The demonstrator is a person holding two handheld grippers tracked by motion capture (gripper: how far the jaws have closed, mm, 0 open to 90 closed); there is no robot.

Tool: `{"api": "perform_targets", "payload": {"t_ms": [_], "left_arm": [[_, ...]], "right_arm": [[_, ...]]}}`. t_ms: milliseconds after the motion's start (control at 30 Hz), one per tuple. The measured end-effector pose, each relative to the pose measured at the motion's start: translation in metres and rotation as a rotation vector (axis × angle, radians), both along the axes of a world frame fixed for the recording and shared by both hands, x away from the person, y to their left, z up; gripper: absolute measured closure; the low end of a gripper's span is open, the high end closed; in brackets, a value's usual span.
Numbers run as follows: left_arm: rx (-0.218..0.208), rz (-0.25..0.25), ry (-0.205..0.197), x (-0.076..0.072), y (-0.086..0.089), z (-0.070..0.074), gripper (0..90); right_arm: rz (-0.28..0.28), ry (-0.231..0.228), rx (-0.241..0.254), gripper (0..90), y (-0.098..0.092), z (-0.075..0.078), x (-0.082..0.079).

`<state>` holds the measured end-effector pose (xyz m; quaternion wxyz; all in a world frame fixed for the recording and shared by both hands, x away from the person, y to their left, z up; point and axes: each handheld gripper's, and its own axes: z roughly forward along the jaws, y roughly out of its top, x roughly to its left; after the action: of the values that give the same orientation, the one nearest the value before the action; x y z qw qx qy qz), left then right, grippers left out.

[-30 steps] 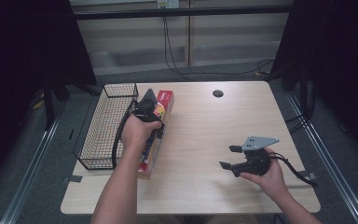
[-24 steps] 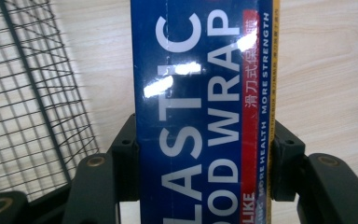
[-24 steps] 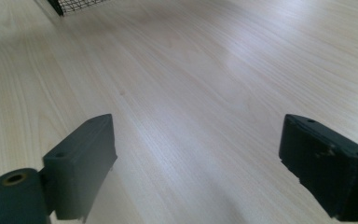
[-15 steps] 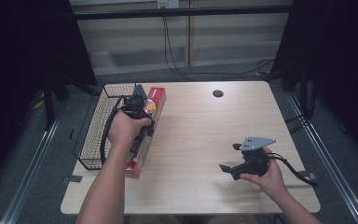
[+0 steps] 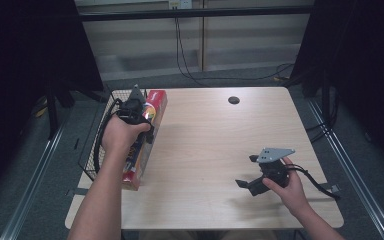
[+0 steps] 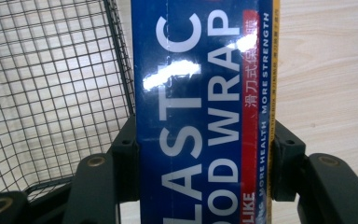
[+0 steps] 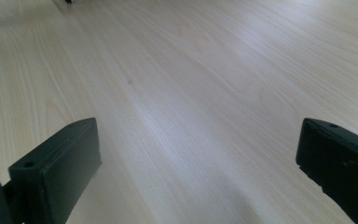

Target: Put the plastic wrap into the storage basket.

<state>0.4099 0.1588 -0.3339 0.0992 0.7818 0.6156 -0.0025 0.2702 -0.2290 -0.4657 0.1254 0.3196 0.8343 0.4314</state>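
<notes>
High view. Left hand-held gripper (image 5: 139,116) at left of centre in the frame, clamped across a long plastic wrap box (image 5: 146,136). Box lying lengthwise along the left edge of the tabletop (image 5: 215,145), red far end toward the upper part of the frame, near end at lower left beside the forearm. Black wire basket (image 5: 96,145) directly left of the box, touching or just beside it, partly covered by the left hand (image 5: 120,134). Right hand-held gripper (image 5: 249,175) at lower right, held by the right hand (image 5: 287,187), jaws spread apart with nothing between them, grey three-cornered plate on top, cable trailing to the right. Small dark round hole (image 5: 233,100) in the tabletop at upper centre-right, well apart from both tools.

Left gripper view. Plastic wrap box (image 6: 205,107) running up the centre of the frame, blue face with white lettering, red and yellow strips along its right side. Both black jaws pressed against the box sides at lower left and lower right. Wire basket (image 6: 51,84) mesh across the left half of the frame, pale wood visible through it. Bare tabletop (image 6: 326,70) at right.

Right gripper view. Right hand-held gripper (image 7: 198,158) jaws at lower left and lower right corners, set wide apart, gripping nothing. Pale wood tabletop (image 7: 191,70) across the rest of the frame.
</notes>
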Motion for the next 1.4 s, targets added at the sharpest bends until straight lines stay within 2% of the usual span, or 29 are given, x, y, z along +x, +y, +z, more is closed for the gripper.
{"api": "perform_targets", "payload": {"t_ms": [333, 700, 1400], "left_arm": [[0.011, 0.042, 0.001, -0.001, 0.016, 0.007, 43.7], [0.014, 0.101, -0.001, -0.003, 0.034, 0.008, 43.7], [0.036, 0.175, -0.009, -0.005, 0.062, 0.01, 43.6]], "right_arm": [[0.001, 0.004, -0.003, 0.0, -0.001, 0.0, 0.0], [-0.006, -0.001, -0.003, 0.0, -0.002, 0.001, 0.0], [0.007, 0.011, -0.002, 0.0, -0.001, 0.0, 0.0]]}}
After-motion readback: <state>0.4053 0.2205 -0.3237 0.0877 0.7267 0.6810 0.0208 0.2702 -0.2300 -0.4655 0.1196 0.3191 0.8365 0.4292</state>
